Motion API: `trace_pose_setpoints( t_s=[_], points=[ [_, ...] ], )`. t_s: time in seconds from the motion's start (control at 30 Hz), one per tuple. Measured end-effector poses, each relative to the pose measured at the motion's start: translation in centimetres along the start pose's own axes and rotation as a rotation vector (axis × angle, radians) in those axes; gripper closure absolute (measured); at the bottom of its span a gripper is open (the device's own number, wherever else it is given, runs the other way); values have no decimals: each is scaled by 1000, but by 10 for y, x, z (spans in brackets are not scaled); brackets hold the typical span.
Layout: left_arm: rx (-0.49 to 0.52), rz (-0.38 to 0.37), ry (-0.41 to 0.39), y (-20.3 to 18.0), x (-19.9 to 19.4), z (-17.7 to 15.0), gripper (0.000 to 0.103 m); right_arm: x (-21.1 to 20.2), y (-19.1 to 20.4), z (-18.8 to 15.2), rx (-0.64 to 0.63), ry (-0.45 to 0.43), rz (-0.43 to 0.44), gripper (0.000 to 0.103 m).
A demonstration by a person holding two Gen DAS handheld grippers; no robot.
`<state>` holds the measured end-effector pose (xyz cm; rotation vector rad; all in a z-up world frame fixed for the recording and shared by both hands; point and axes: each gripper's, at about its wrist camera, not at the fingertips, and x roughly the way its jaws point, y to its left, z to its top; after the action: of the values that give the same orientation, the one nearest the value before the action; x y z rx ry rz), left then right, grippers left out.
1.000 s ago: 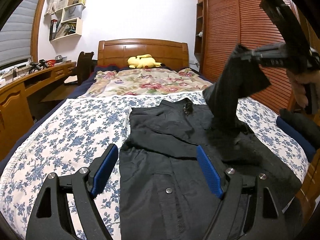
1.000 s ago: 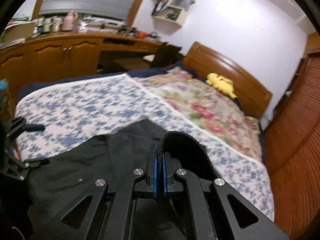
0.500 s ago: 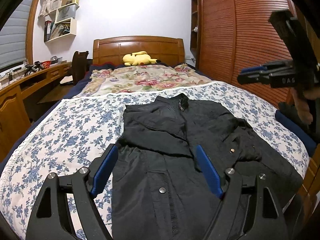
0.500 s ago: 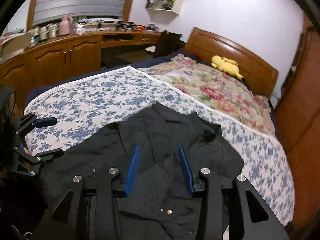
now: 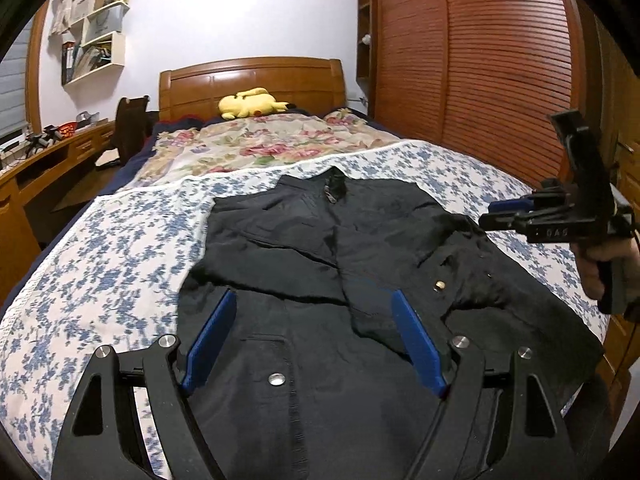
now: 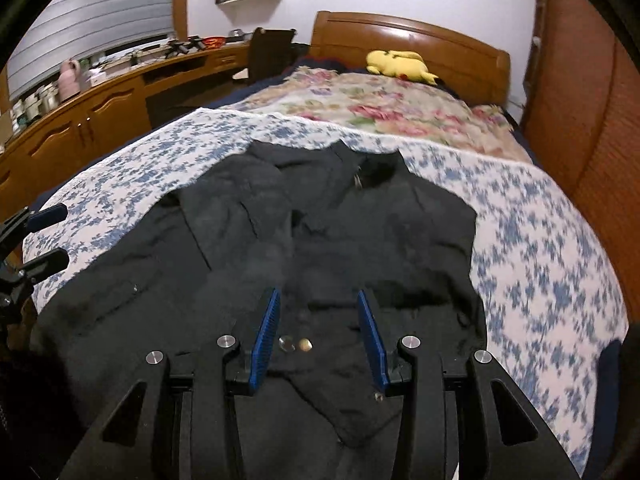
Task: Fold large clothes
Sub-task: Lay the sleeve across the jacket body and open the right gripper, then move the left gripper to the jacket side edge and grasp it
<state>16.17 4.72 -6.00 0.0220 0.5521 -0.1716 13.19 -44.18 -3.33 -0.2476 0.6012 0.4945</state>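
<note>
- On the bed (image 5: 100, 264), blue-floral sheet: black jacket (image 5: 320, 264) lies spread flat, collar at the far end, hem at the near edge under both cameras.
- Both sleeves are folded in across the jacket's chest; the right one lies diagonally over the front, a brass snap (image 5: 440, 286) showing beside it.
- Silver snap (image 5: 276, 379) sits on the front placket, near end, between the left tool's fingers as seen from its camera.
- Left gripper (image 5: 316, 340): blue pads spread wide, nothing between them, hovering over the jacket's lower front. Contact with the fabric can't be told.
- Right gripper (image 6: 318, 336): pads parted to a moderate gap, holding nothing, above the jacket's near right part; two snaps (image 6: 295, 344) visible in the gap.
- From the left camera the right gripper shows at the right edge, held in a hand (image 5: 604, 264), fingers pointing left, up off the jacket.
- From the right camera the left gripper's two fingertips (image 6: 46, 236) poke in at the left edge, apart, over the sheet's near left side.
- Floral quilt (image 5: 256, 148) covers the far half of the bed, touching the sheet's far edge.
- Yellow plush toy (image 5: 250, 103) lies against the wooden headboard (image 5: 252, 76).
- Slatted wardrobe doors (image 5: 480, 64) run along the right; wooden desk (image 6: 100, 100) and chair (image 6: 272, 56) along the left; wall shelf (image 5: 94, 56) up at far left.
</note>
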Motion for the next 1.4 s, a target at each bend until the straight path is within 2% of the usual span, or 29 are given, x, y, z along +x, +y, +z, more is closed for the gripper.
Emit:
trace_pose_setpoints(
  t_s=[0.17, 0.27, 0.4, 0.6, 0.7, 0.8, 0.87, 1.13, 1.4],
  points=[
    [17, -37, 19, -26, 19, 6, 22, 13, -10, -21, 74, 27, -7, 61],
    [32, -59, 42, -42, 31, 6, 22, 23, -17, -36, 117, 54, -34, 58],
    [57, -94, 79, -61, 48, 4, 22, 37, -24, -53, 131, 103, -93, 57],
    [116, -127, 126, -90, 65, -2, 22, 46, -30, -70, 216, 118, -49, 54],
    [140, -150, 153, -101, 75, -5, 31, 42, -29, -73, 237, 84, -45, 52],
    [154, -174, 185, -110, 84, -8, 42, 42, -27, -69, 227, 99, -46, 52],
    [171, -181, 206, -117, 90, -11, 46, 45, -26, -68, 223, 114, -44, 52],
    [214, -175, 293, -135, 115, -21, 46, 43, -25, -71, 176, 121, -58, 52],
    [215, -141, 338, -135, 132, -26, 46, 44, -32, -77, 217, 126, -36, 51]
  ],
)
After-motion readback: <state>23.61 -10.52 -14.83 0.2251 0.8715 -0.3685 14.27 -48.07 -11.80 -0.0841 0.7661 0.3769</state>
